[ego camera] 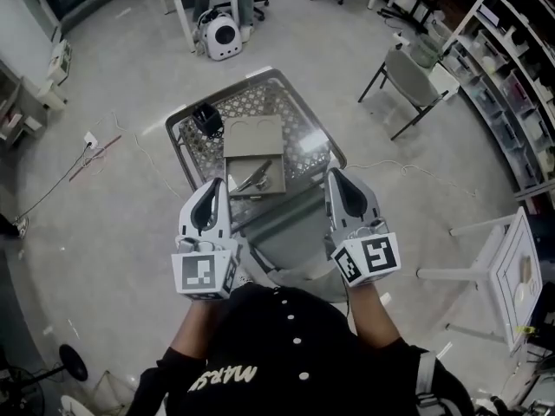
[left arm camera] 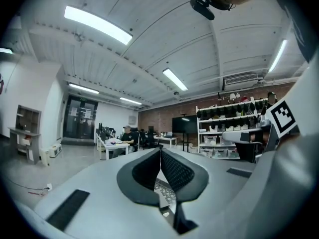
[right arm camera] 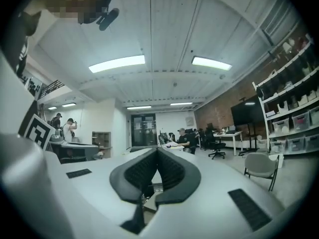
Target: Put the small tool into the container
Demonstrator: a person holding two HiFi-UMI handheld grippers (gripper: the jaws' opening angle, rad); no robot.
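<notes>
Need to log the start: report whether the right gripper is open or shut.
Shut: the right gripper shows its jaws meeting at the tips, nothing between them.

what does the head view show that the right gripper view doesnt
Head view only: a cardboard piece, the small tool lying on it, and a black object beyond them. Right gripper view only: ceiling lights, a dark screen, a seated person. Both: the right gripper, jaws together with nothing held.

Head view overhead — downward, gripper views level
</notes>
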